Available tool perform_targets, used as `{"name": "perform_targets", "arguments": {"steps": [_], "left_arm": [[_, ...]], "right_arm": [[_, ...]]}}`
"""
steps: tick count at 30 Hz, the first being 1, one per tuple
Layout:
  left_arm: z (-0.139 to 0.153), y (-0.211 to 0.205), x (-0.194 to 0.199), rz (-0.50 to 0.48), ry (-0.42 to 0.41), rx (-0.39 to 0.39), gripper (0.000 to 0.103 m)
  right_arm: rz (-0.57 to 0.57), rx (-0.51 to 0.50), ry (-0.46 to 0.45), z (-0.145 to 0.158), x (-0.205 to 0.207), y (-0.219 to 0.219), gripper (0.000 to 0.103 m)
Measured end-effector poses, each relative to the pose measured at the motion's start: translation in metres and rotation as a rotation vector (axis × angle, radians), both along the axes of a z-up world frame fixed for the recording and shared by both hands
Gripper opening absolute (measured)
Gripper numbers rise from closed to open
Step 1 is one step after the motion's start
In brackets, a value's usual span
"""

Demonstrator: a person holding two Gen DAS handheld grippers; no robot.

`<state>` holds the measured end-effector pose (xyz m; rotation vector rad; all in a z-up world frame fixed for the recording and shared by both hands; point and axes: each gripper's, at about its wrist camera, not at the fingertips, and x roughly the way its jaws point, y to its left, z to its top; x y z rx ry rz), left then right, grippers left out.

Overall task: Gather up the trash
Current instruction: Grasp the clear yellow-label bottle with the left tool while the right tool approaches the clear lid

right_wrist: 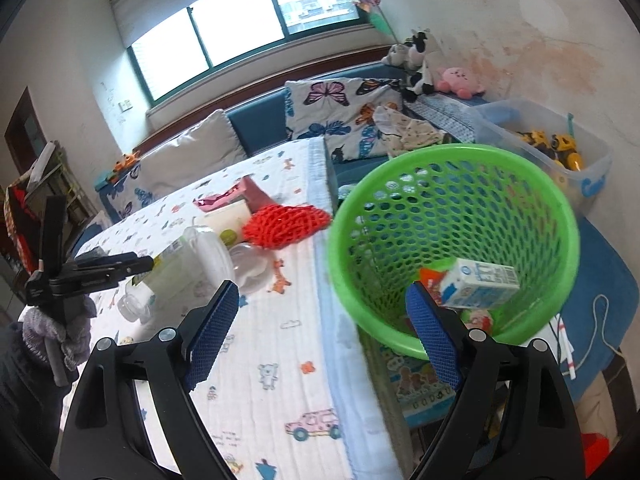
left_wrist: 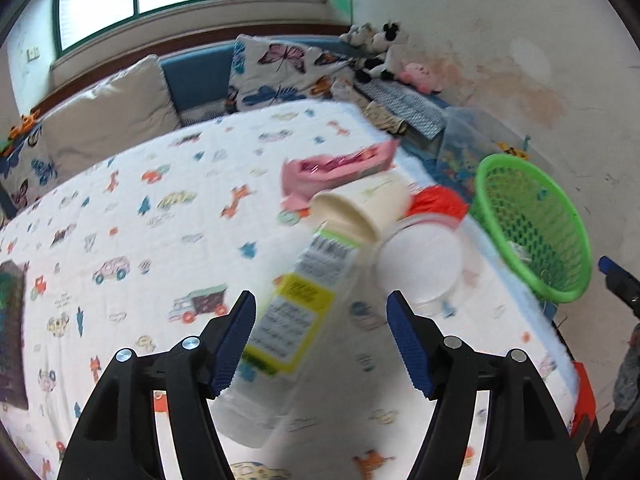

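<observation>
the table [left_wrist: 168,184] carries a plastic bottle [left_wrist: 288,320], a paper cup [left_wrist: 360,208], a red net [right_wrist: 284,222] and a pink wrapper [left_wrist: 336,168], with a green basket [right_wrist: 452,248] beside its edge holding a milk carton [right_wrist: 478,284]. the left gripper [left_wrist: 321,340] is spread around the lying bottle without pinching it. the right gripper [right_wrist: 322,336] is spread and empty near the basket rim.

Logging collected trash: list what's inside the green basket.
Inside the green basket lies a small white-and-blue carton, with orange and red packaging beneath it. The right gripper's finger hides part of the bottom.
</observation>
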<state>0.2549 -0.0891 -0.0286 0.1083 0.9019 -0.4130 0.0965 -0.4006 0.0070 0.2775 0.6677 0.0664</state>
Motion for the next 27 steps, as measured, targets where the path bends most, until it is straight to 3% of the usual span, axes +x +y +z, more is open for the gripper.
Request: {"name": "perform_targets", "arguments": {"steps": [3,18,27], "left_arm": [[-0.009,0.003,0.007,0.002,0.026,0.015,0.075],[-0.037,-0.005,0.028,-0.032,0.073,0.083,0.075],[-0.04,-0.008,0.029,-0.046,0.069,0.056,0.054]], "right_arm": [[0.017,-0.004,0.006,0.0,0.006,0.008,0.085],[0.095,-0.034,0.033,-0.007,0.029,0.042,0.085],[0.132,-0.07,0.044,-0.01,0.038,0.062,0.085]]}}
